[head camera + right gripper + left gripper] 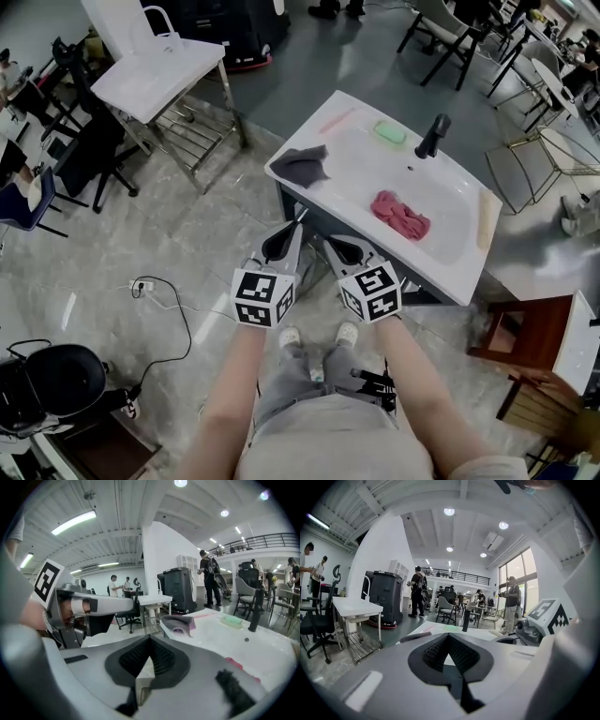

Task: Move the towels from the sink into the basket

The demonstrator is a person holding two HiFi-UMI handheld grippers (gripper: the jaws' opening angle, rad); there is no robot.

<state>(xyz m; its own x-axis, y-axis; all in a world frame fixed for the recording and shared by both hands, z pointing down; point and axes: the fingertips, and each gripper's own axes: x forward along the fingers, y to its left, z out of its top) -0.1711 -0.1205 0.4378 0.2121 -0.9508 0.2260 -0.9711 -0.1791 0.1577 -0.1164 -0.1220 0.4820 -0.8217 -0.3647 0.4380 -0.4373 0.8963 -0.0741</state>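
Observation:
A grey towel (302, 164) lies on the near left corner of the white sink (450, 272). A red towel (401, 216) is crumpled in the basin. I see no basket in any view. My left gripper (296, 225) and right gripper (330, 240) hang side by side in front of the sink's near edge, both pointing toward it. Each is shut with nothing between the jaws. In the right gripper view, the closed jaws (150, 639) aim at the grey towel (180, 620), with the red towel (239, 665) lower right. The left gripper view shows its jaws (449, 637) closed below the sink's edge.
A black faucet (432, 136) and a green sponge (390, 132) sit at the sink's far side. A white table (159, 70) stands to the far left and a wooden stool (525, 347) to the right. A cable (169, 300) lies on the floor, and people stand in the hall behind.

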